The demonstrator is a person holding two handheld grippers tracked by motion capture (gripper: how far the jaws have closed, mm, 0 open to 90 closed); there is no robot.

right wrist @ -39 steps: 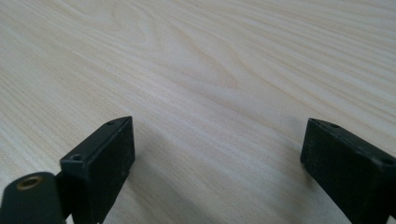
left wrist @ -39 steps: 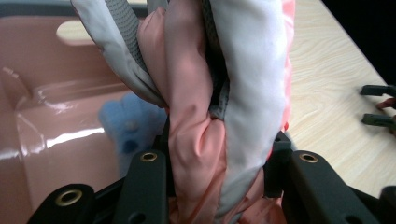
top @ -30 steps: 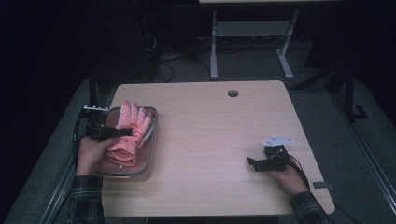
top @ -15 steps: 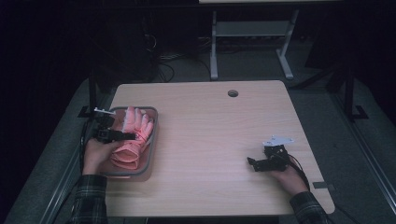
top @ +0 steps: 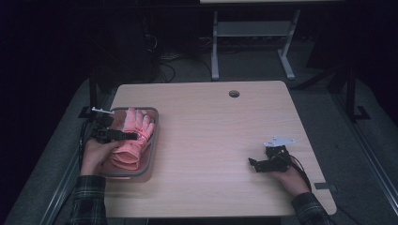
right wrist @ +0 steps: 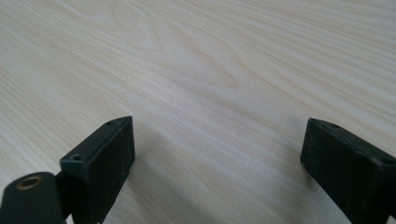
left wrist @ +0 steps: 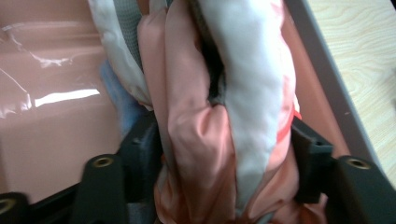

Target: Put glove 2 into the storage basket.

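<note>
Gripping the pink glove (left wrist: 210,140) between its jaws, the left gripper (top: 123,135) is working over the tray (top: 154,140) at nine o'clock on the table (top: 225,136). Glove's long axis is running toward twelve. The right gripper (top: 254,164) is resting unclenched at four o'clock, well apart.

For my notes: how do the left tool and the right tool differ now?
The left tool is over the tray, jaws closed on the pink glove; the right tool rests on the bare table, jaws wide apart with nothing between them. Both have black jaws.
</note>
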